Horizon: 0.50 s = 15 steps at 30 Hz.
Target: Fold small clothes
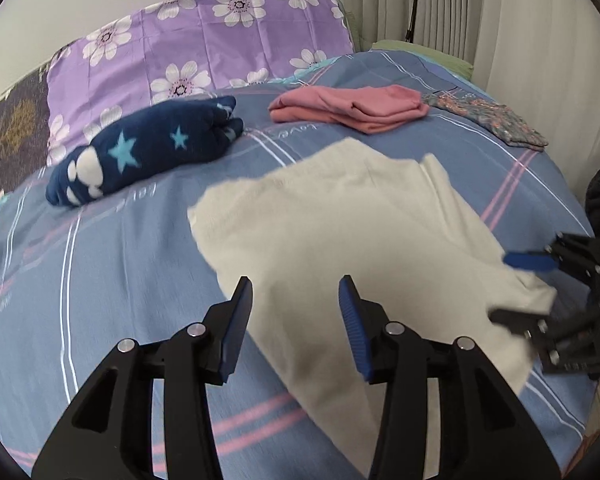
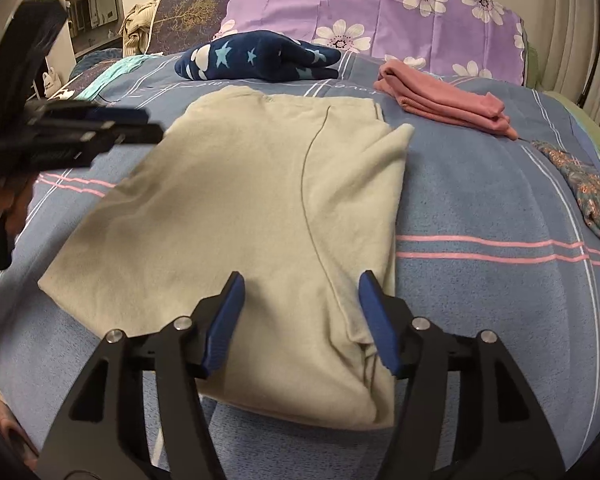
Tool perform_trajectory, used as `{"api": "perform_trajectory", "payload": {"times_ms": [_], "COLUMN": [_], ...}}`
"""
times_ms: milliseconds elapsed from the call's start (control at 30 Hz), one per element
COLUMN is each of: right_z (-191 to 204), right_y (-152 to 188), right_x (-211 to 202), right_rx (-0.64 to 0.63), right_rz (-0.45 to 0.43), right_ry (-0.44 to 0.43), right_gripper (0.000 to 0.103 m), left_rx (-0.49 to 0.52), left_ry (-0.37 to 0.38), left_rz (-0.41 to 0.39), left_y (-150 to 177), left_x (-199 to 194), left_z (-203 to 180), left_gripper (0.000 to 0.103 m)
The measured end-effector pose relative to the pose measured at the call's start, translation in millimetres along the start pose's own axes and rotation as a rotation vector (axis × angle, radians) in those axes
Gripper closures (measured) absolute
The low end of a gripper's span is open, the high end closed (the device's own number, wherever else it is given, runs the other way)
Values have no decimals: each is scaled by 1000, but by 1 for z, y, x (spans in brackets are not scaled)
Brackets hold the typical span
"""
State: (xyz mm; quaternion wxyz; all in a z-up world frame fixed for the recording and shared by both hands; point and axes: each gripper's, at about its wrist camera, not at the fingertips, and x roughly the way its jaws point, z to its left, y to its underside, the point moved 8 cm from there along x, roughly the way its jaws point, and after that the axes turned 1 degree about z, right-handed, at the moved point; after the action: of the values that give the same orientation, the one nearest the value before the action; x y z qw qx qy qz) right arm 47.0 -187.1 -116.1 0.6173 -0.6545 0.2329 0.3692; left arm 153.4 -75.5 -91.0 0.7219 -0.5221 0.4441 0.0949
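Observation:
A cream garment (image 1: 340, 220) (image 2: 240, 200) lies folded lengthwise on the blue striped bedspread (image 1: 100, 280) (image 2: 500, 200), one long fold line running down it. My left gripper (image 1: 296, 284) hovers open over its near left edge, nothing between the pads. In the right wrist view the left gripper (image 2: 140, 126) shows blurred at the cloth's left side. My right gripper (image 2: 302, 284) stands open over the garment's near right part, the folded edge lying beside its right finger (image 2: 376, 320). Seen from the left wrist, the right gripper (image 1: 520, 288) straddles the cloth's corner without pinching it.
A navy star-print bundle (image 1: 152, 148) (image 2: 260, 56) and a folded pink garment (image 1: 352, 108) (image 2: 448, 104) lie beyond the cream one. A flowered cloth (image 1: 492, 118) (image 2: 592, 192) sits at the right. A purple flowered pillow (image 1: 204, 40) (image 2: 380, 8) backs the bed; curtains (image 1: 500, 20) hang at the right.

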Motion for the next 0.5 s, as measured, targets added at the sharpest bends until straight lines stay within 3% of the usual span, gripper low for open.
{"api": "perform_trajectory", "payload": {"times_ms": [233, 300, 333, 500], "right_z": [-3, -3, -2, -14], "right_y": [0, 0, 0, -17], "right_x": [3, 2, 3, -13], "right_rx": [25, 23, 18, 48], "right_rz": [5, 4, 5, -17], "right_ry": [-30, -36, -36, -79], "right_gripper": [38, 37, 37, 36], "left_rx": [-24, -28, -45, -156], "left_ry": [9, 8, 20, 86], "left_rz": [37, 101, 81, 66], "left_y": [-12, 4, 8, 8], "left_x": [34, 58, 63, 39], "left_z": [8, 12, 16, 30], "left_gripper": [57, 46, 39, 38]}}
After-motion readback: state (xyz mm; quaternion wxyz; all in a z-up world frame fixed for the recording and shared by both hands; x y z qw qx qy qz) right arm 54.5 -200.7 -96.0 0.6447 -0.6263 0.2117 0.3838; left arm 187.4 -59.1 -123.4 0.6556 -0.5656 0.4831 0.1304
